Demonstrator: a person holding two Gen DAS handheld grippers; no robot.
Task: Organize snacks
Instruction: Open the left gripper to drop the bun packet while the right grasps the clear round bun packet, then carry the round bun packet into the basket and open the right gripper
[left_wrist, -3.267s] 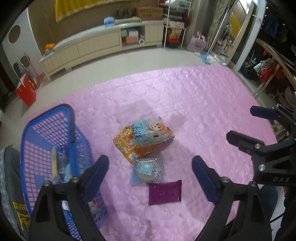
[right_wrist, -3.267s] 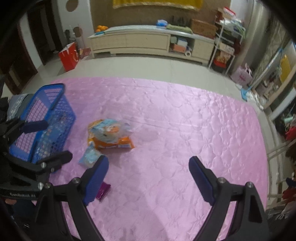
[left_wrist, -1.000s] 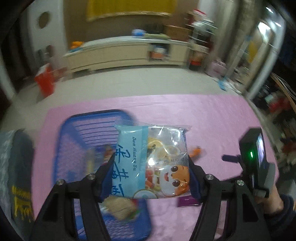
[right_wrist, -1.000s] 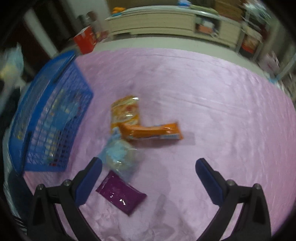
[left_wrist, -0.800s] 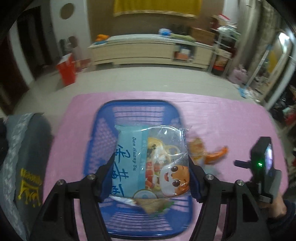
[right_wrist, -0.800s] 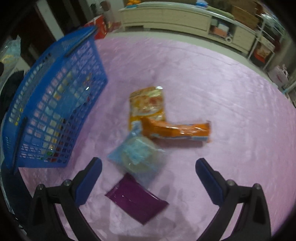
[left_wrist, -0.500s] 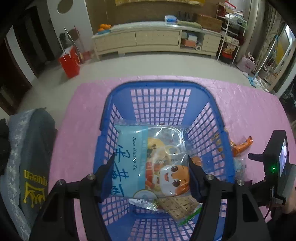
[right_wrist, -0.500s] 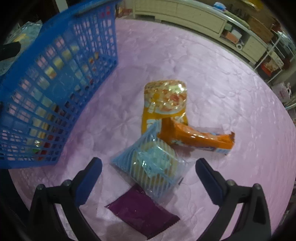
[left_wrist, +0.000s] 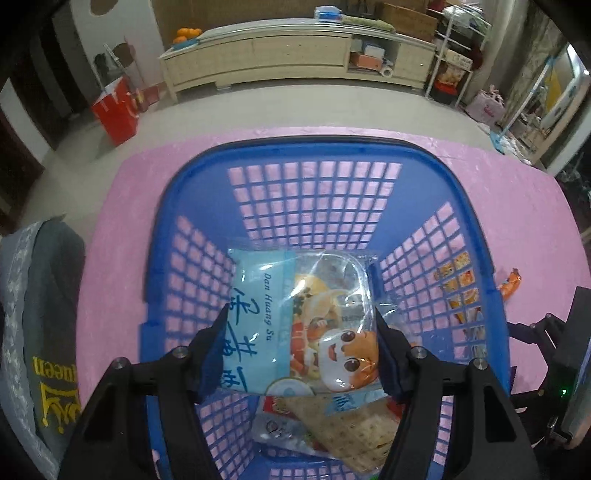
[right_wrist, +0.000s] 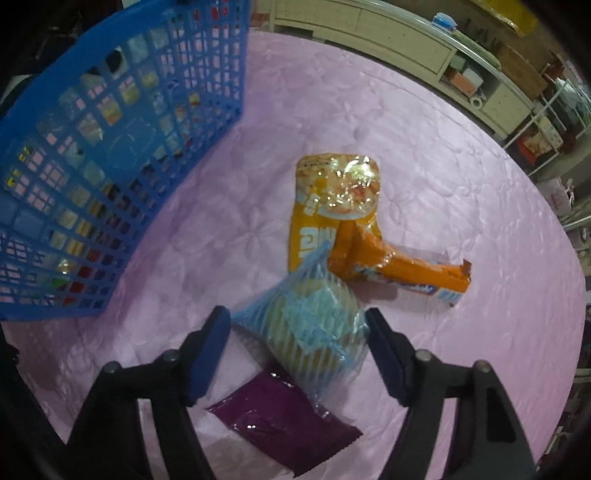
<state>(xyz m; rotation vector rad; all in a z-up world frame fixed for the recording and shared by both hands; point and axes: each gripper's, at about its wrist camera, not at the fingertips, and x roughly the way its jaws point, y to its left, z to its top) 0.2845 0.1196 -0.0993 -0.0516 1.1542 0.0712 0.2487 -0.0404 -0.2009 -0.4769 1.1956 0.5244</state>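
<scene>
Snack bag (left_wrist: 295, 325), pale blue with a cartoon face, is clamped between the left gripper (left_wrist: 301, 350) pads above the blue basket (left_wrist: 476, 236), over other packets. In the right wrist view, the right gripper (right_wrist: 297, 345) is seen closing around a blue-striped packet (right_wrist: 310, 317) lying on the pink cloth (right_wrist: 461, 184); one pad is touched, the other is not.

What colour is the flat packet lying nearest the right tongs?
Dark purple packet, shown best in the right wrist view.

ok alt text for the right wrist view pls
The right gripper, jaws closing, straddles a blue striped snack bag on a pink quilted cover. A purple packet lies nearer, two orange packs behind, a blue basket at left.
</scene>
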